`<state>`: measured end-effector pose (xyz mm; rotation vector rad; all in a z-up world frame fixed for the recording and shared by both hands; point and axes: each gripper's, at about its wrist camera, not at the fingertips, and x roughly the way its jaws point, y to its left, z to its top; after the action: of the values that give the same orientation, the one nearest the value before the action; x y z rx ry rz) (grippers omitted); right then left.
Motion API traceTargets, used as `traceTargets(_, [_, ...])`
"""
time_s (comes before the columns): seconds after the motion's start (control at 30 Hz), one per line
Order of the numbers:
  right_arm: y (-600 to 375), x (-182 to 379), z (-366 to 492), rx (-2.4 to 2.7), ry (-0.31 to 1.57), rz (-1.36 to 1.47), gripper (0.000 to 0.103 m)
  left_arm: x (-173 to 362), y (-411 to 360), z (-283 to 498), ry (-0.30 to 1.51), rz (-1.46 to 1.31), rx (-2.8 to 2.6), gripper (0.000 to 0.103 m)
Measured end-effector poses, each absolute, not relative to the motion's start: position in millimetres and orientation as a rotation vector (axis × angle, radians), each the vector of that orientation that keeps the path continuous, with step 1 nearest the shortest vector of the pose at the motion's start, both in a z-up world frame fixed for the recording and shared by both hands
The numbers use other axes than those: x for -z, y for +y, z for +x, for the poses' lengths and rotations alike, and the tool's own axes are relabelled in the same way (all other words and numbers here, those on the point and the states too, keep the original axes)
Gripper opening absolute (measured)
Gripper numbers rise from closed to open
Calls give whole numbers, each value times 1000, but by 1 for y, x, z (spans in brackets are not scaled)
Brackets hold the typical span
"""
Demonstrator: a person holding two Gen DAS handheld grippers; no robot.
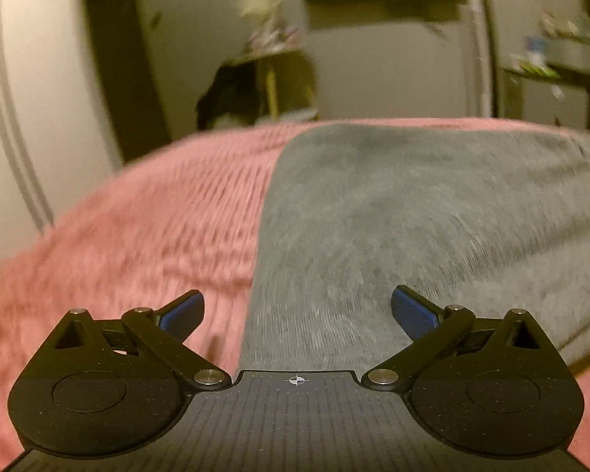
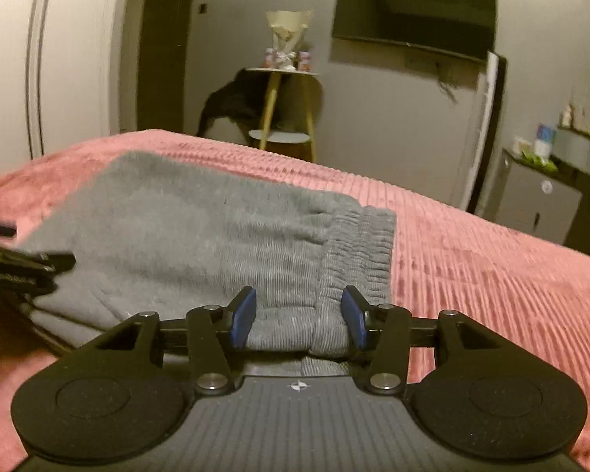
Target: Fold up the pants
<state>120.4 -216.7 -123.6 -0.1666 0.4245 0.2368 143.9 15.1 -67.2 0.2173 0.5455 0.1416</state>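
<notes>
Grey sweatpants (image 1: 393,212) lie folded on a pink ribbed bedspread (image 1: 137,228). In the right wrist view the pants (image 2: 185,220) show their elastic waistband (image 2: 358,244) at the right end. My left gripper (image 1: 297,310) is wide open and empty, just above the near left edge of the pants; that view is motion-blurred. My right gripper (image 2: 298,318) is part open, its blue pads either side of the near waistband corner, with cloth between them but not pinched. The left gripper's fingers (image 2: 27,263) show at the left edge of the right wrist view.
The bedspread (image 2: 491,275) extends right of the pants. Beyond the bed stand a small yellow-legged side table (image 2: 285,106) with a dark garment, a wall-mounted TV (image 2: 413,11), a white door (image 2: 487,129) and a cabinet (image 2: 539,196).
</notes>
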Motion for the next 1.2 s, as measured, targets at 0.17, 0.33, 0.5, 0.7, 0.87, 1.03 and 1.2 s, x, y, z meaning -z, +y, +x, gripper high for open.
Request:
traceTargets(0.17, [-224,97,103,-220,474,-69,47,39,20,130,625,139,-118,103])
traceTargets(0.33, [-233,104,93,-140,598,9,64,44,21,109,687,-2,-78,103])
traceTargets(0.5, [-245,123,116,-95,737,79,87,52,21,104,711,-24,-139,103])
traceTargets(0.7, [-253,116,97,-41,714,143,98,41,1,68,708,10,-154,103])
traceTargets(0.87, [-234,102,54,-83,668,145,99,22,7,45,674,-85,-152,103])
traceTargets(1.03, [-216,86,15,-67,614,77,99,9,11,25,685,-151,-159,103])
traceTargets(1.2, [-203,72,-8,-119,579,6,99,6,4,16,735,-138,-141,103])
